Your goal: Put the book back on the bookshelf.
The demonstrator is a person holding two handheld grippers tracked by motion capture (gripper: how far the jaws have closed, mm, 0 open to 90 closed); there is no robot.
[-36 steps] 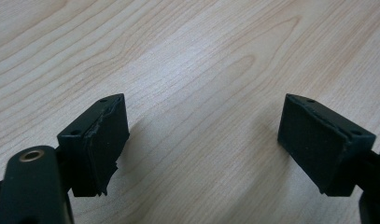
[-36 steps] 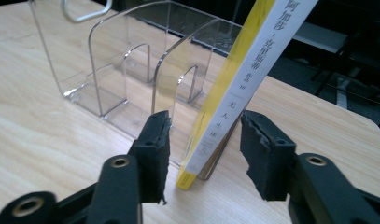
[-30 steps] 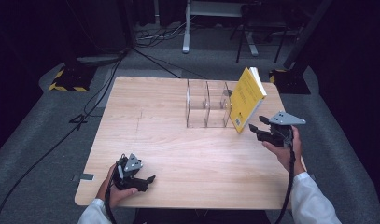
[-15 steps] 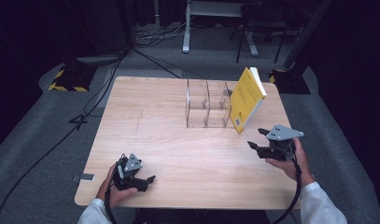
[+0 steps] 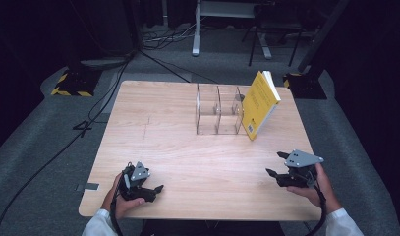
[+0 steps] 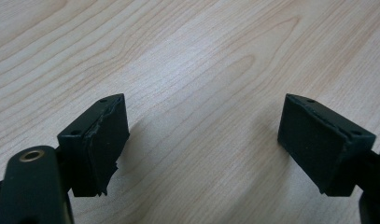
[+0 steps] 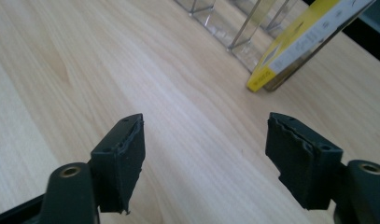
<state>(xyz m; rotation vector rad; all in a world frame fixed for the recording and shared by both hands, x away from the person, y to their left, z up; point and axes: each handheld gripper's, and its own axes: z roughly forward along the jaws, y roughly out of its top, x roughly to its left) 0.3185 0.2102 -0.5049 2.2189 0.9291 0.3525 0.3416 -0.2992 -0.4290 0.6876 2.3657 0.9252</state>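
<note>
1. Both grippers, left gripper (image 5: 147, 189) and right gripper (image 5: 280, 170), rest with jaws apart, holding nothing.
2. From the right gripper, the yellow book (image 5: 259, 104) leans at 12 o'clock against the clear organizer (image 5: 218, 109).
3. Approach squarely, pinch the book's free edge (avoid nudging the organizer), lift upright.

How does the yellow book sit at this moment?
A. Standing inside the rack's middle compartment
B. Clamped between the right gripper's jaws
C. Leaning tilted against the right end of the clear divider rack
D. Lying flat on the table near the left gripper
C: the yellow book stands on its lower edge on the table, tilted against the right end of the clear divider rack, while the right gripper sits apart from it with jaws open and nothing between them.
</note>
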